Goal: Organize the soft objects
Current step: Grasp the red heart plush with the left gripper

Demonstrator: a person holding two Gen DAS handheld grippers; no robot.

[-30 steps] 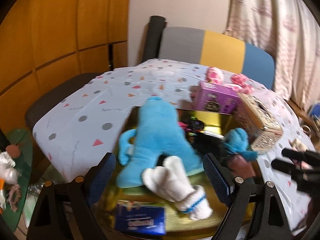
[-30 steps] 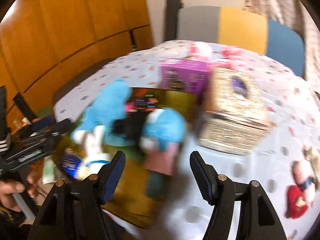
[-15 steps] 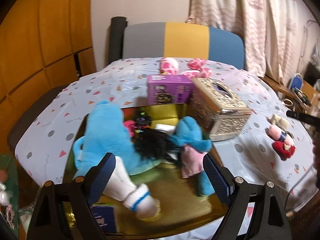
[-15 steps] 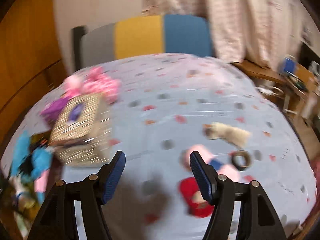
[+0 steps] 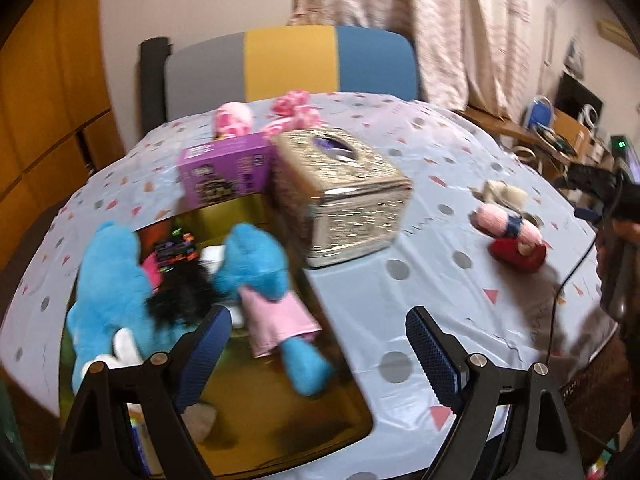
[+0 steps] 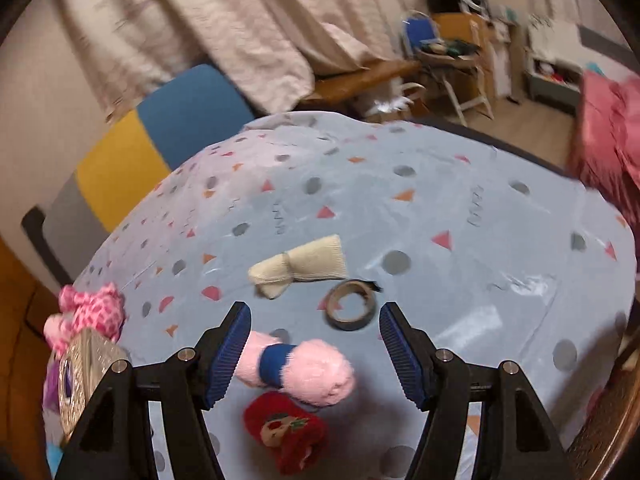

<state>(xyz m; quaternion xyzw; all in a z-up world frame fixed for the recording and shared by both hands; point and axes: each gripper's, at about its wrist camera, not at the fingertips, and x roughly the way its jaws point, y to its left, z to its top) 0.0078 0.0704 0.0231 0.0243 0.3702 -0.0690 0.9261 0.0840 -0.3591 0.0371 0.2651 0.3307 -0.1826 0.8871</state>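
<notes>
A gold tray point(image 5: 280, 412) at the table's near left holds a large blue plush point(image 5: 108, 280), a smaller blue plush in a pink dress point(image 5: 256, 264) and a black furry toy point(image 5: 180, 296). My left gripper point(image 5: 316, 340) hangs open and empty over the tray's right edge. On the right of the table lie a pink fuzzy sock with a blue band point(image 6: 308, 368), a red sock point(image 6: 288, 432) and a beige sock point(image 6: 304, 268). My right gripper point(image 6: 316, 336) is open and empty just above the pink sock, which sits partly between its fingers.
A silver tissue box point(image 5: 344, 192) and a purple box point(image 5: 224, 172) stand behind the tray, with pink plush toys point(image 5: 296, 108) beyond. A tape roll point(image 6: 352, 306) lies by the beige sock. A grey, yellow and blue chair point(image 5: 288, 60) is at the far side.
Both views have swung right. My right gripper left the tray and now hovers over the socks on the table's right. The left gripper shifted right to the tray's right edge. Both stayed open.
</notes>
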